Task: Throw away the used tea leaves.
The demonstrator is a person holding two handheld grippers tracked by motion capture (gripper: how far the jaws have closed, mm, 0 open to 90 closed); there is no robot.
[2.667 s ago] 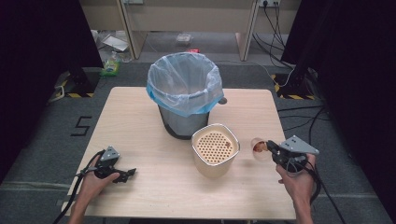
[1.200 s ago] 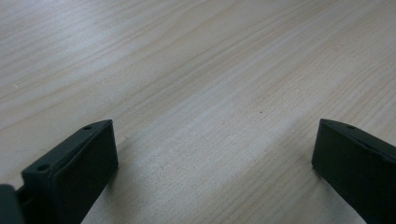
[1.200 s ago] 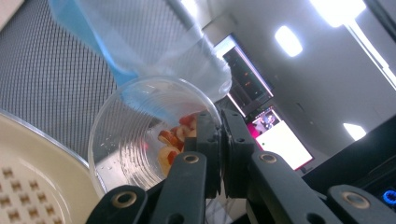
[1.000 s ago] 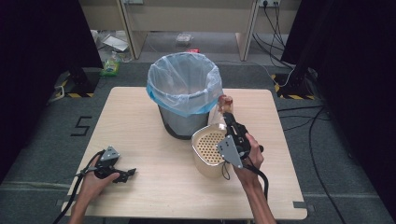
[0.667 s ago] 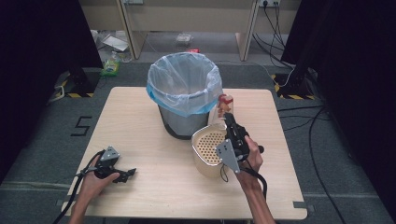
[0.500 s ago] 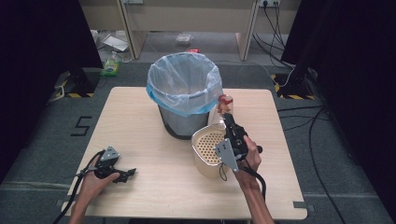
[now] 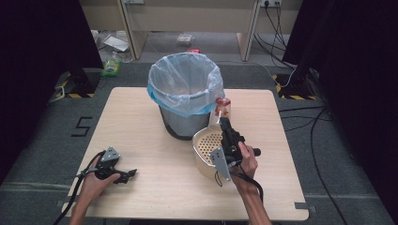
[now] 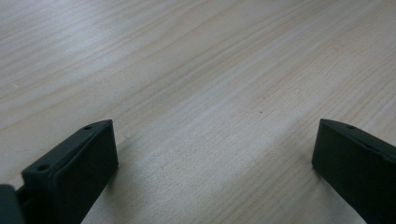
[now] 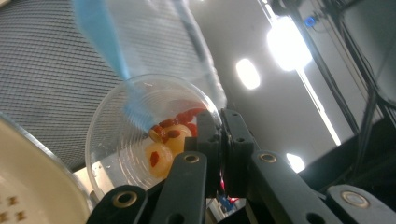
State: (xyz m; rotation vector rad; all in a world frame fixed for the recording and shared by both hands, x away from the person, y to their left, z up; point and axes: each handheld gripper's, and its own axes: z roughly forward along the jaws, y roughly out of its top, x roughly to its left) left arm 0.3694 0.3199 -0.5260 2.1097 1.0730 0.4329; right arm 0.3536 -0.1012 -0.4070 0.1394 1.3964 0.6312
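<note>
Pale wood table (image 7: 141, 117) carries a mesh bin (image 7: 185, 101) lined with a clear, blue-edged bag (image 7: 183, 79), and just in front of it to the right a cream perforated basket (image 7: 206, 150); dark curtains and a grey floor surround the setup.

My right gripper (image 7: 222, 119) is lifted above the basket, its jaws clamped on the rim of a clear plastic cup (image 7: 222, 107). In the right gripper view the cup (image 9: 140, 135) is tipped on its side, with pale and red food scraps (image 9: 170, 135) lying low inside it. I hold it by the rim, I judge, so the mouth stays free for pouring. The cup hangs just beside the bin's right edge, close against the mesh wall and bag, but not over the opening; emptying it into the bag looks like the step in hand.

My left gripper (image 7: 126, 175) rests low over the table's front-left corner, well apart from everything. The left gripper view shows its jaws spread wide above bare wood, grasping nothing, parked out of the way.
</note>
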